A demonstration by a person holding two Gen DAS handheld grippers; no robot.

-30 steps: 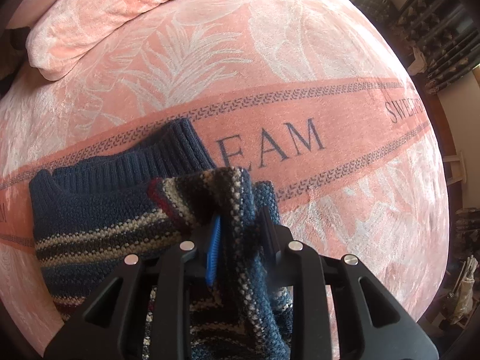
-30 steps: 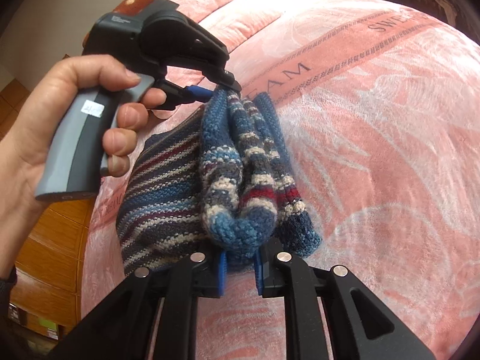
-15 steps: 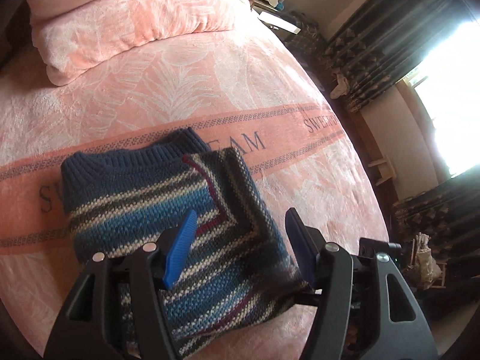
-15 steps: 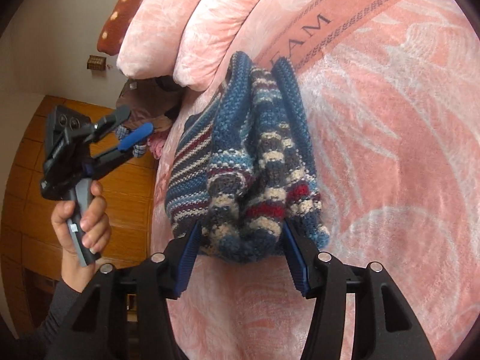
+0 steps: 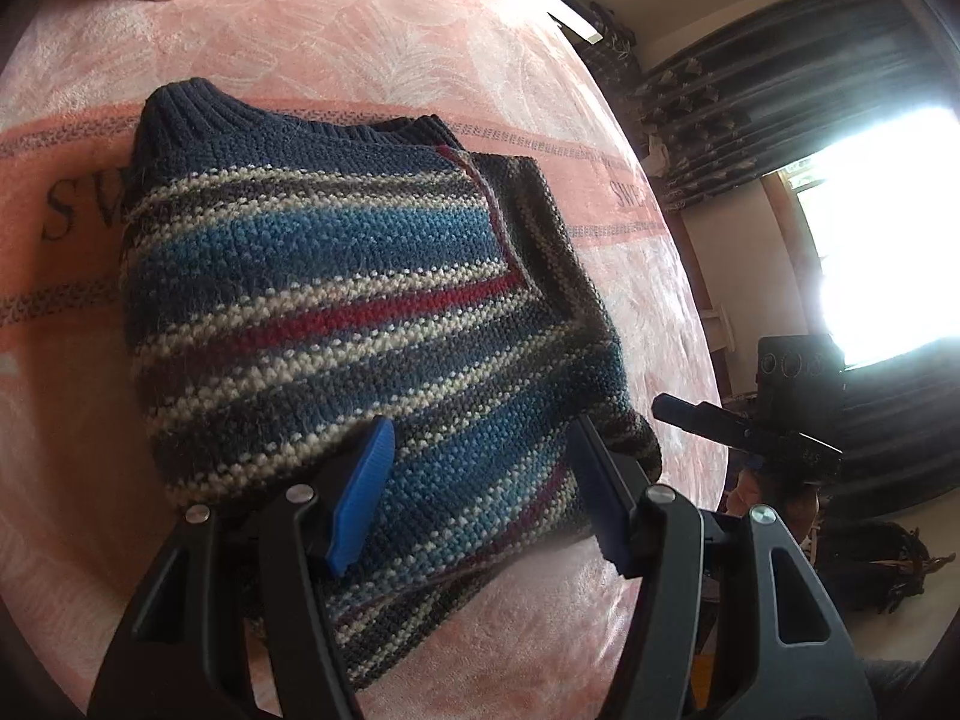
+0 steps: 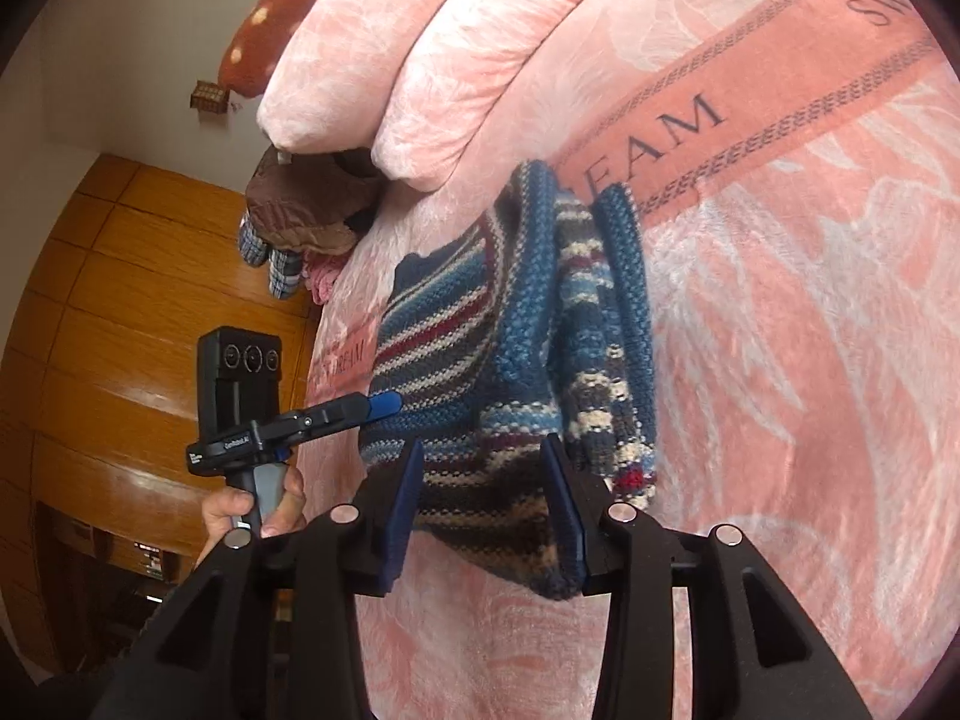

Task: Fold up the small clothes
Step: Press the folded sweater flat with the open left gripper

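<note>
Blown-out window [image 5: 888,234] glare, fisheye-warped edges

The left gripper [image 5: 480,498] is hovering with its jaws standing wide apart, nothing between its blue pads [image 5: 360,504]. The right gripper [image 6: 486,516] is likewise gaping, unloaded. A hand [image 6: 252,507] is wrapping around the left gripper's grey handle.

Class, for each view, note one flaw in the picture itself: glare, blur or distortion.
Left wrist view: the window is blown out to white glare, and the fisheye bends the bed edge. Right wrist view: even light, no glare, but the blanket stripe curves towards the rim.
</note>
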